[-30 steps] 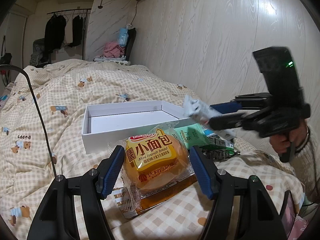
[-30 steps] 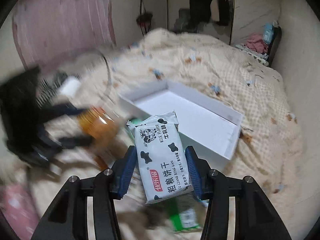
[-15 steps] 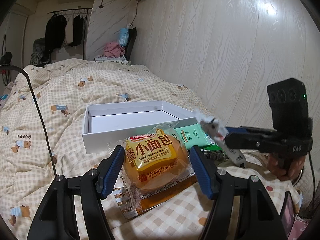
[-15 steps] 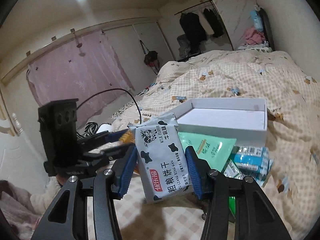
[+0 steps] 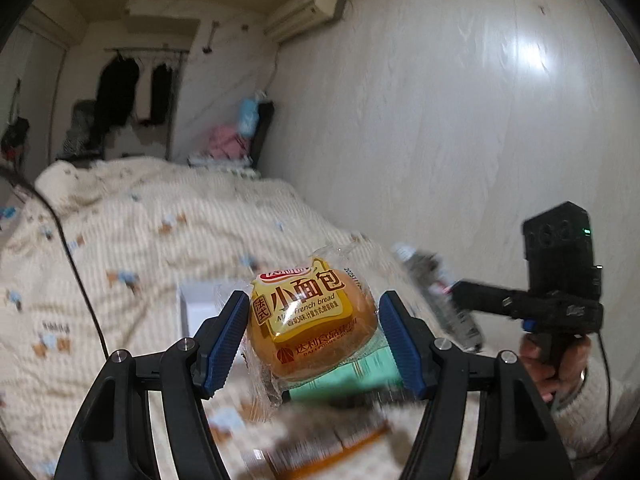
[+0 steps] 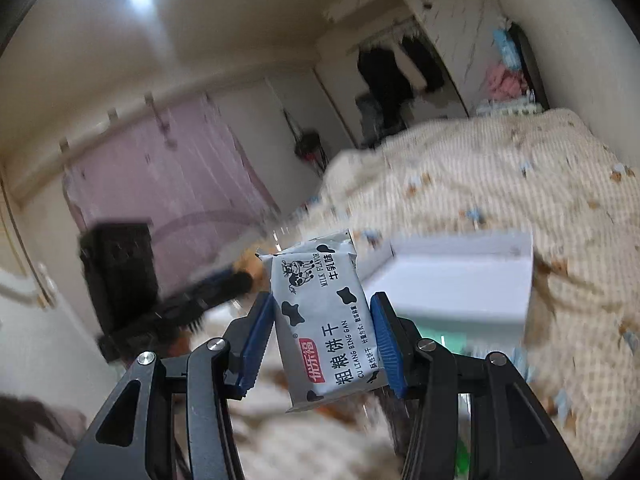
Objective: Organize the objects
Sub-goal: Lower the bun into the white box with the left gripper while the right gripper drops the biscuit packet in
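My left gripper [image 5: 312,334] is shut on a wrapped mini French bread bun [image 5: 312,320] and holds it lifted above the bed. My right gripper [image 6: 324,338] is shut on a white cow-print milk biscuit pack [image 6: 326,320], also held in the air. The open white box [image 6: 460,276] lies on the quilt behind the biscuit pack; in the left wrist view only its corner [image 5: 196,310] shows behind the bun. The right gripper with its pack [image 5: 440,300] shows at the right of the left wrist view.
A green packet [image 5: 360,372] and an orange-edged packet [image 5: 320,448] lie blurred on the checked quilt [image 5: 140,240] below the bun. The wood-panel wall [image 5: 440,120] runs along the right. A black cable [image 5: 72,264] crosses the quilt at left.
Both grippers have risen and tilted up with their items. The bun has left the quilt. The box now sits lower in both views, and both views are blurred.
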`<state>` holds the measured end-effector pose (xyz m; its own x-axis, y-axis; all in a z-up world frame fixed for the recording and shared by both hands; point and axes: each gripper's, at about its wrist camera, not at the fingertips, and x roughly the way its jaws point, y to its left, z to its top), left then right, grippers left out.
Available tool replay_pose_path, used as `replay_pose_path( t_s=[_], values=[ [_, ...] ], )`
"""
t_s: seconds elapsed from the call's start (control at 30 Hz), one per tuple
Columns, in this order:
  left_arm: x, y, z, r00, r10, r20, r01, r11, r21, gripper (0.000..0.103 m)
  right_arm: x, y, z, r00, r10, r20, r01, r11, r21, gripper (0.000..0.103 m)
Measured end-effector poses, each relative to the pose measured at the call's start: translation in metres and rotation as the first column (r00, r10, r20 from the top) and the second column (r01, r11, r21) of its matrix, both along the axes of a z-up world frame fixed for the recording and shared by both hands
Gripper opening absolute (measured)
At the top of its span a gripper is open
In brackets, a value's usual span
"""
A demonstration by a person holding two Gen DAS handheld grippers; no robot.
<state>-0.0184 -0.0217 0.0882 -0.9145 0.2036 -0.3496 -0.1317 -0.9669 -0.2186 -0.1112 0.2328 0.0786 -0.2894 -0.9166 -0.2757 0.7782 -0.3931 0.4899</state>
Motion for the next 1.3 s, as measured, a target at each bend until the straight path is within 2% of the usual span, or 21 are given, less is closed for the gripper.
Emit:
replay_pose_path(
  t_s=[0.1,0.17,0.3,0.4,0.6,0.7,0.77,0.83,0.9,0.97,1.13,1.3],
  values=[
    [-0.016,-0.002,0.018,0.995,0.073,-0.072,-0.076,0.997,-0.034,0.07,-0.014,-0.003,0.023,0.998,-0.044,-0.045,0.042,0.997,-0.059,0.051],
    [-0.034,-0.003,0.028,0.989,0.113,-0.097,-0.122,0.989,-0.087,0.07,-0.024,-0.004,0.034,0.995,-0.078,-0.07,0.071,0.993,-0.096,0.051],
    [-0.078,-0.001,0.029,0.985,0.171,-0.033,-0.174,0.959,-0.224,0.07,-0.052,-0.005,0.044,0.984,-0.16,-0.081,0.149,0.979,-0.136,0.051],
    [-0.097,0.0,0.02,0.983,0.185,0.006,-0.176,0.944,-0.28,0.07,-0.078,-0.011,0.038,0.975,-0.215,-0.053,0.211,0.975,-0.073,0.051],
    [-0.145,-0.005,0.011,0.971,0.208,0.119,-0.173,0.951,-0.255,0.07,-0.109,-0.035,0.017,0.954,-0.291,-0.071,0.298,0.947,0.12,0.051],
    [-0.169,-0.007,-0.003,0.954,0.232,0.192,-0.182,0.951,-0.249,0.07,-0.119,-0.044,0.005,0.95,-0.306,-0.063,0.312,0.931,0.187,0.051],
    [-0.176,-0.005,-0.016,0.942,0.234,0.239,-0.176,0.955,-0.24,0.07,-0.122,-0.049,-0.006,0.938,-0.339,-0.069,0.345,0.898,0.272,0.051],
    [-0.187,-0.006,-0.034,0.921,0.23,0.315,-0.16,0.96,-0.232,0.07,-0.128,-0.057,-0.021,0.938,-0.343,-0.049,0.338,0.873,0.35,0.051],
    [-0.185,-0.004,-0.05,0.911,0.209,0.355,-0.147,0.97,-0.193,0.07,-0.132,-0.062,-0.038,0.936,-0.351,-0.031,0.331,0.847,0.416,0.051],
    [-0.181,-0.004,-0.062,0.905,0.187,0.382,-0.136,0.978,-0.157,0.07,-0.137,-0.061,-0.049,0.935,-0.354,-0.018,0.325,0.838,0.439,0.051],
    [-0.184,-0.008,-0.084,0.868,0.216,0.447,-0.152,0.973,-0.175,0.07,-0.146,-0.052,-0.069,0.928,-0.369,0.055,0.306,0.836,0.455,0.051],
    [-0.186,-0.02,-0.1,0.84,0.204,0.503,-0.149,0.978,-0.149,0.07,-0.143,-0.063,-0.068,0.936,-0.351,0.019,0.294,0.809,0.509,0.051]
  ],
)
